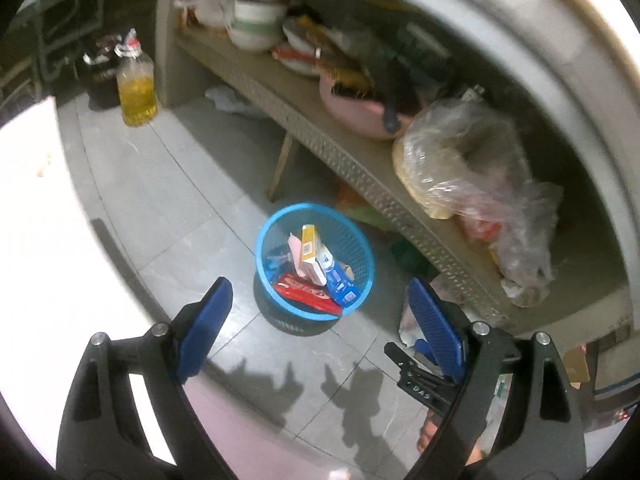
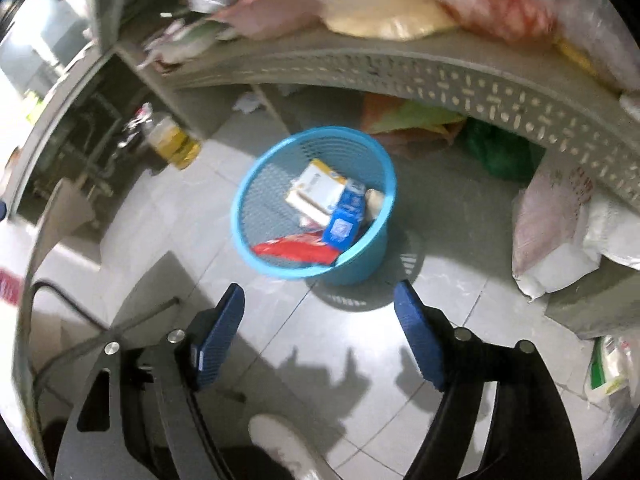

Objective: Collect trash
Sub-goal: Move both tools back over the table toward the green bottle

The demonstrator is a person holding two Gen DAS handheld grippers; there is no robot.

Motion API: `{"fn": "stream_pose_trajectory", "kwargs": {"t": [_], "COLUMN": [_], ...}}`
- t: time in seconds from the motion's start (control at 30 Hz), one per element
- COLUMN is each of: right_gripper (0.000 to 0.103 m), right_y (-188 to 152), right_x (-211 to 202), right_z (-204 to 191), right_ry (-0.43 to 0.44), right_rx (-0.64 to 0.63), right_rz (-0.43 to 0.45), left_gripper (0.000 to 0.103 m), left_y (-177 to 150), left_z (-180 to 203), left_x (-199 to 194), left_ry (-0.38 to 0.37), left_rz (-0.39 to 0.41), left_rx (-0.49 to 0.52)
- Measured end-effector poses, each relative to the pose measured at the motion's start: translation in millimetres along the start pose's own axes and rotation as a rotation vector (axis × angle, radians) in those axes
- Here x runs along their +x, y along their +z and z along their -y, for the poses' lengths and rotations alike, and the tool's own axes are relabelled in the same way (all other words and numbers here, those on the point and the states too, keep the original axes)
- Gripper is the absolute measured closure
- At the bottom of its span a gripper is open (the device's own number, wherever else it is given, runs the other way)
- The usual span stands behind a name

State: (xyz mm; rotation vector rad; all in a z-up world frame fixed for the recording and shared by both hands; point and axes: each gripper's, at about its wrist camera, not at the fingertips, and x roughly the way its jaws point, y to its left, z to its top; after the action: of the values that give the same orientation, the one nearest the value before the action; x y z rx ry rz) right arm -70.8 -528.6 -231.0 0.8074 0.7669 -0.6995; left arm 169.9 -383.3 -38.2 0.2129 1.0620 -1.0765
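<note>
Both your grippers, left (image 1: 320, 312) and right (image 2: 320, 312), hang open and empty over the blue basket (image 1: 362, 268). A cluttered shelf (image 1: 360, 168) overhangs it, with an oil bottle (image 1: 136, 88) well off on the floor.

The left tongs (image 1: 316, 304) point steeply downward, blue pads set wide apart with nothing between them. The right tongs (image 2: 320, 306) tilt down in the same way, jaws also spread and empty. A bare foot (image 1: 430, 434) shows beneath the left tongs, and a white shoe (image 2: 288, 448) beneath the right tongs.
</note>
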Motion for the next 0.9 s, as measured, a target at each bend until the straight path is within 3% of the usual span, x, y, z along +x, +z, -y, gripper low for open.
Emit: {"fn": "stream_pose_trajectory", "kwargs": {"t": [0.2,0.33,0.53,0.8,0.9], "right_gripper": [0.023,0.022,0.022,0.022,0.022], "right_y": [-9,-8,-15,-36,-47], "right_x": [-66,-101,-126,-145,-153], "right_z": [-30,-58,-109,-196,-240], "right_ry": [0.090,0.163,0.259,0.368,0.441], "right_rx": [-0.116,-0.206,-0.346,-0.518,-0.604], "right_rz": [0.059,0.103,0.098,0.075,0.056], "left_gripper": [0.018,0.018,0.018,0.018,0.018], "left_y": [-62,-127,-221,-288,-300], "left_z": [-22,-47,-84,-151,-173], "left_x": [-97,-149,-207,-276,-292], "left_ry": [0.062,0.181,0.380,0.583,0.602], "left_rz": [0.154,0.249,0.312,0.418,0.453], "left_rx": [-0.034,-0.058,-0.096,-0.262,-0.334]}}
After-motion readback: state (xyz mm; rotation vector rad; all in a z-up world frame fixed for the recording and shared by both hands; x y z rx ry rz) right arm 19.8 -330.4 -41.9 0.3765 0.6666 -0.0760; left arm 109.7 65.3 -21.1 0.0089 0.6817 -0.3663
